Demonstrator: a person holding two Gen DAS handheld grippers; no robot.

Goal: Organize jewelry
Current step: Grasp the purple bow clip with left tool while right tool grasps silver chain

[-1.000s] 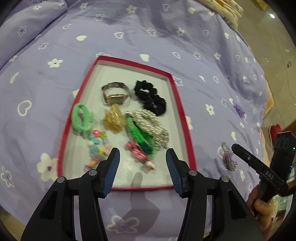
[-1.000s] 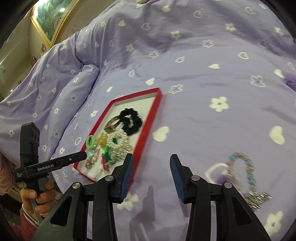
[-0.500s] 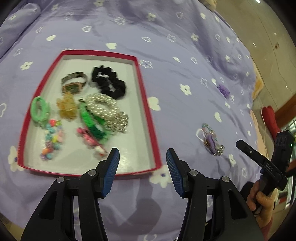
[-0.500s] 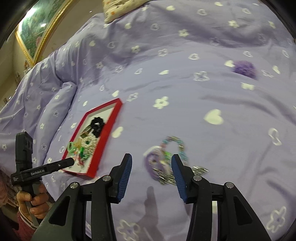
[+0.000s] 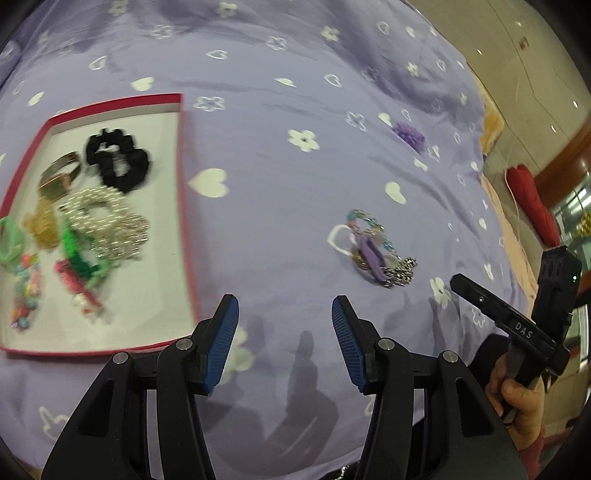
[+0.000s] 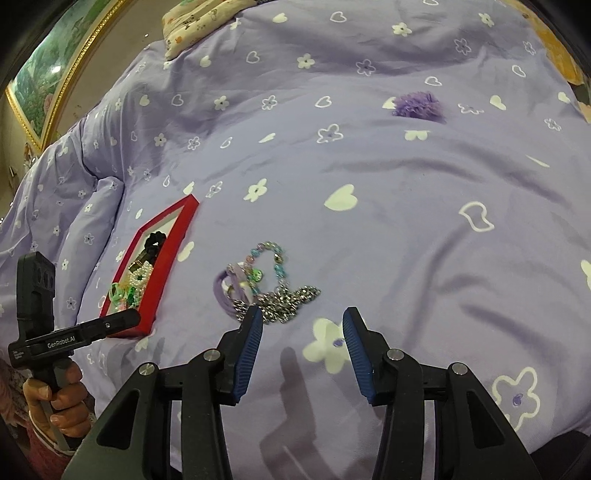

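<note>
A red-rimmed white tray [image 5: 185, 221] lies on the purple bedspread, holding a black scrunchie [image 5: 117, 159], a watch [image 5: 59, 177], pearl pieces [image 5: 107, 218] and several coloured hair ties. It also shows in the right wrist view [image 6: 162, 266]. A loose pile of a beaded bracelet, purple hair tie and silver chain [image 5: 373, 247] lies right of the tray, and in the right wrist view [image 6: 266, 284]. My left gripper [image 5: 284, 332] is open and empty near the tray's front right corner. My right gripper [image 6: 303, 339] is open and empty just short of the pile.
A purple scrunchie [image 6: 417, 105] lies farther back on the bed, also seen in the left wrist view [image 5: 408, 133]. The bed edge drops off at the right, where a red object [image 5: 532, 203] sits on the floor. A patterned pillow [image 6: 199, 22] lies at the back.
My left gripper has swung right, so the tray slid to the left of its view. My right gripper has moved right and closer to the loose jewellery pile. Both stayed open.
</note>
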